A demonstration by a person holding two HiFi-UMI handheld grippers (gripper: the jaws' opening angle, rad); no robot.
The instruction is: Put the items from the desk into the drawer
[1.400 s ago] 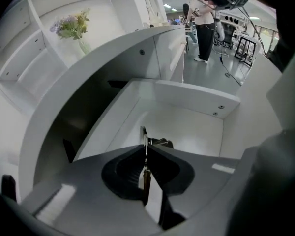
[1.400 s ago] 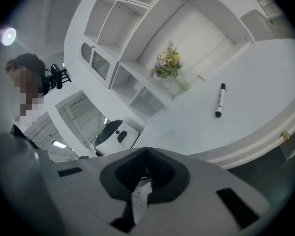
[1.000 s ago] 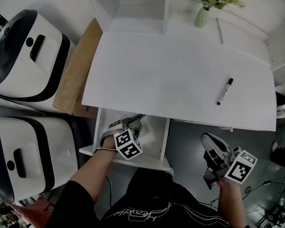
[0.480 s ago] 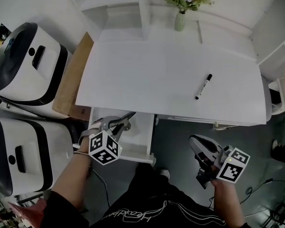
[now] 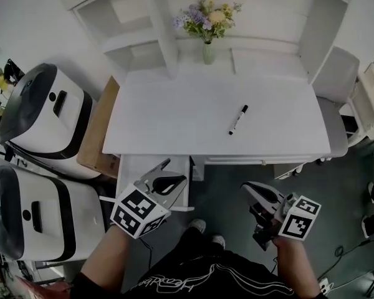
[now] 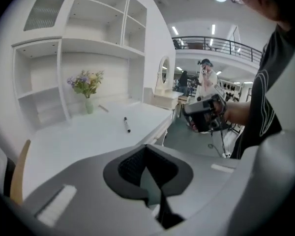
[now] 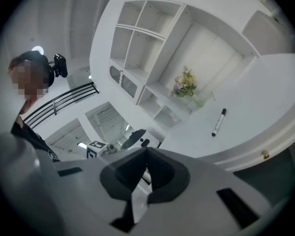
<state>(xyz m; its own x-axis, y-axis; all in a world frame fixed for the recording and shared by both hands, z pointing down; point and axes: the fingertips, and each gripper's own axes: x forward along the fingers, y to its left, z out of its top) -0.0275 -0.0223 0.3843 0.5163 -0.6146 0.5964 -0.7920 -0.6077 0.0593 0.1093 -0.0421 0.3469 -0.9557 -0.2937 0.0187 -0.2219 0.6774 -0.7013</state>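
Note:
A black marker [image 5: 238, 119] lies alone on the white desk [image 5: 174, 117], right of centre; it also shows in the left gripper view as marker [image 6: 127, 125] and in the right gripper view as marker [image 7: 219, 122]. Under the desk's left end the white drawer [image 5: 132, 170] stands pulled out. My left gripper [image 5: 168, 182] hangs over the drawer's front; its jaws have just been closing and are shut with nothing between them [image 6: 147, 154]. My right gripper [image 5: 257, 192] is held off the desk's front edge, below the marker, shut and empty [image 7: 146, 155].
A vase of flowers [image 5: 207, 42] stands at the back of the desk under white shelves [image 5: 156, 17]. Two white and black machines [image 5: 40, 108] [image 5: 31, 204] and a brown board [image 5: 98, 129] crowd the left side. A pale chair [image 5: 333, 111] stands at the right.
My left gripper has risen out of the drawer and its jaws have gone from open to shut, empty. The right gripper has lifted slightly. The head view now takes in the whole desk.

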